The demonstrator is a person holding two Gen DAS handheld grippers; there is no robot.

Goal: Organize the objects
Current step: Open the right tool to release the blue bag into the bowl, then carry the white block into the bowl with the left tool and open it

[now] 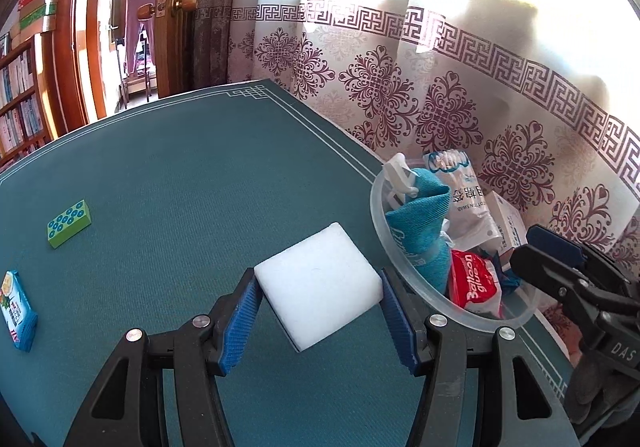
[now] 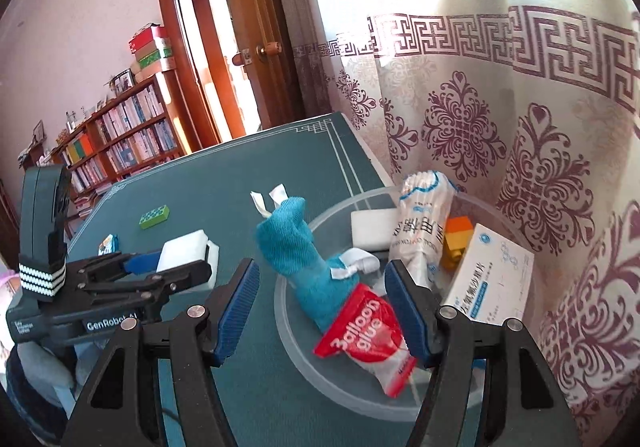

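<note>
My left gripper (image 1: 320, 299) is shut on a white sponge block (image 1: 318, 283), held just above the green table mat beside the clear plastic bowl (image 1: 404, 271). It also shows in the right wrist view (image 2: 180, 261) with the sponge (image 2: 186, 251). My right gripper (image 2: 320, 295) is open and empty over the bowl (image 2: 344, 387), above the red balloon glue packet (image 2: 364, 339) and a teal cloth (image 2: 296, 247). The bowl also holds a cotton swab bag (image 2: 420, 223), a white medicine box (image 2: 492, 279), an orange block (image 2: 456, 239) and another white sponge (image 2: 372, 227).
On the mat, a green dotted block (image 1: 69, 223) and a blue-green tissue packet (image 1: 17, 311) lie at the left. A patterned curtain (image 1: 460, 95) hangs close behind the bowl. A bookshelf (image 2: 120, 143) and wooden door stand beyond the table's far edge.
</note>
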